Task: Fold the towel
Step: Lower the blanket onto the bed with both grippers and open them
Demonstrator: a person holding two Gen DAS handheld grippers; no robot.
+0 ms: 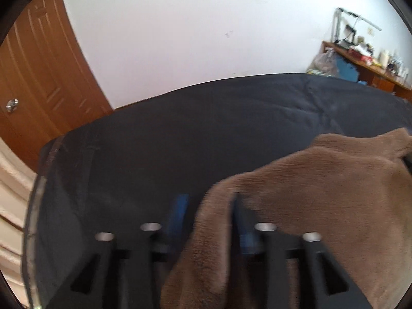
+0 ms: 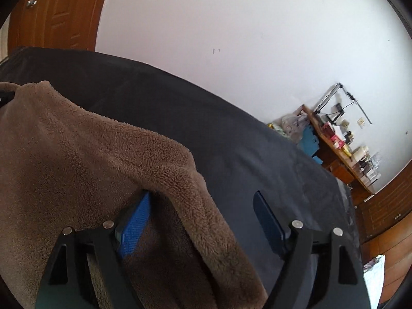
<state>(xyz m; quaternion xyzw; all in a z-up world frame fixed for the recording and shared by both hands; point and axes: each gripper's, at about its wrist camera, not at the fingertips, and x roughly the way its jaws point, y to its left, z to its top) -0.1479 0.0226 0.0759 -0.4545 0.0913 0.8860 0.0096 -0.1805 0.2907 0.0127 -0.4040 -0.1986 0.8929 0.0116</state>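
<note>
Left tongs (image 1: 209, 213): jaws spread. A fold of the brown towel (image 1: 322, 193) hangs between the blue pads (image 1: 180, 208); the cloth lies against the right-hand pad, the left-hand pad stands clear of it. No pinch visible. The left view is motion-blurred, so fine contact cannot be told.

Right tongs (image 2: 206, 206): jaws spread wide. The towel's (image 2: 77, 154) edge drapes over the left-hand finger (image 2: 136, 219) and runs down between the jaws; the right-hand finger is bare, with dark cloth behind it. Pads do not press on the towel.

Towel: fleecy, brown, bunched in a raised heap on the table (image 1: 180, 134). In the left view it fills the lower right; in the right view it fills the lower left. So it lies between the two tongs, its near edge reaching both. The top of the heap is rumpled, not flat.

Table: covered by a dark grey cloth with creases toward the far right. A pale edge of the table shows at the left of the left view.

Beyond the table: a white wall (image 1: 193, 31). A brown panelled door (image 1: 36, 77) with a metal knob (image 1: 11, 105) stands at the left. In the far right corner a wooden desk (image 2: 342, 159) holds small boxes, bottles and a lamp-like stand; blue boxes and a plastic bag sit beside it. Wooden floor (image 2: 391, 239) shows at the lower right of the right view.
</note>
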